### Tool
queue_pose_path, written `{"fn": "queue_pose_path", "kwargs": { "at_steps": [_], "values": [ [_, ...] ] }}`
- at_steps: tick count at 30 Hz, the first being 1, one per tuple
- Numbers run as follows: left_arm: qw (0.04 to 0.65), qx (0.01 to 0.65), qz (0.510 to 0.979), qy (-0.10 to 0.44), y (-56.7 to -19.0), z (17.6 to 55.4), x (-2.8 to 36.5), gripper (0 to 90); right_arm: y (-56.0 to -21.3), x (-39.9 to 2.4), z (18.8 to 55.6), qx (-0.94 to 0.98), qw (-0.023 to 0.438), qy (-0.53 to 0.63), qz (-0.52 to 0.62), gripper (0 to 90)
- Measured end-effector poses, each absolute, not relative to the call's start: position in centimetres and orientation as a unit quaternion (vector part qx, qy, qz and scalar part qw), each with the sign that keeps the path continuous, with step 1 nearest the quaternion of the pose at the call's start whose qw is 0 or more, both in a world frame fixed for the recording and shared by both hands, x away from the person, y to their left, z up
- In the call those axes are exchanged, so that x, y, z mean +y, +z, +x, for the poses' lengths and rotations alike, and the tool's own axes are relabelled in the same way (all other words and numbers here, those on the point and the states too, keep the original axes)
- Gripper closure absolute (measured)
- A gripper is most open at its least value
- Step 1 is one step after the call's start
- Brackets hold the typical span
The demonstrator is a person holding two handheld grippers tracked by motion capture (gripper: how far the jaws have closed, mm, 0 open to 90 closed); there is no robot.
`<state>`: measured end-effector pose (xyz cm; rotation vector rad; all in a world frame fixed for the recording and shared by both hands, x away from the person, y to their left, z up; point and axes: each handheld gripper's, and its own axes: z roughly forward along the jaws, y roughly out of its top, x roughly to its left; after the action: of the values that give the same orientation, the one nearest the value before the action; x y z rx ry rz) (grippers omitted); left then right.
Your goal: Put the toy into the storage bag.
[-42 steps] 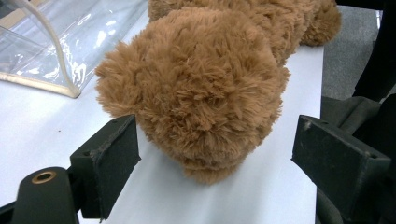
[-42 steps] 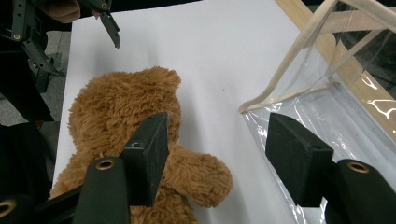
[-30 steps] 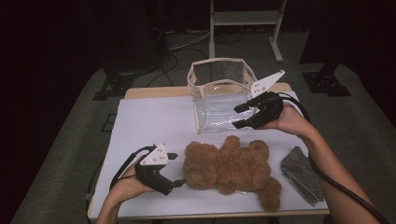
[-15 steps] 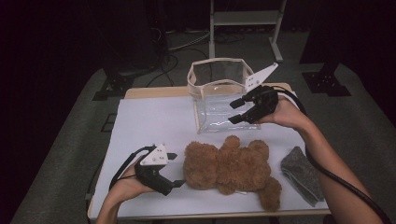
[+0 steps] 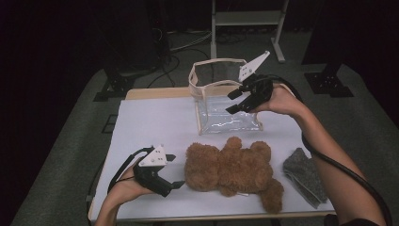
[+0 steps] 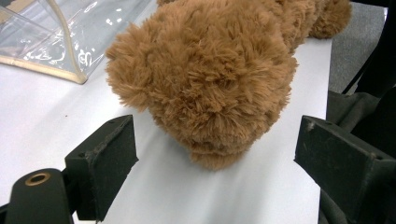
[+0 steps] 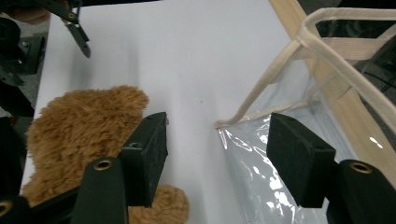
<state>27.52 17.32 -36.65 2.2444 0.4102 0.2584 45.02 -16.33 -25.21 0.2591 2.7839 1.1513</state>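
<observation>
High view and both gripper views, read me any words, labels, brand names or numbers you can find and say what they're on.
There is no readable text in these pictures.
Teddy bear: plain brown fur, no readable tag.
Clear bag: see-through plastic with cream trim, no print.
Grey cloth: no label showing.
Left tool and right tool: plain black jaws and blank grey plates, no markings.
White table cover: blank.

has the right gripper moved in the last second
Yes. The right gripper has shifted left and slightly up, from beside the right edge of the clear plastic bag with cream trim to over its near right corner.
</observation>
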Motion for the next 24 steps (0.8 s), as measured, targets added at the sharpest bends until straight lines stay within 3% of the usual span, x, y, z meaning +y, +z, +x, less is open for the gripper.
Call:
{"fn": "queue_pose_path", "kwargs": {
  "at_steps": [24],
  "values": [
    [0.404, 0.169, 0.893, 0.105, -36.8, 27.6, 17.4, 10.6, -25.1, -18.0, 50.6, 0.926, 0.077, 0.345, 0.131, 37.6]
  ]
}}
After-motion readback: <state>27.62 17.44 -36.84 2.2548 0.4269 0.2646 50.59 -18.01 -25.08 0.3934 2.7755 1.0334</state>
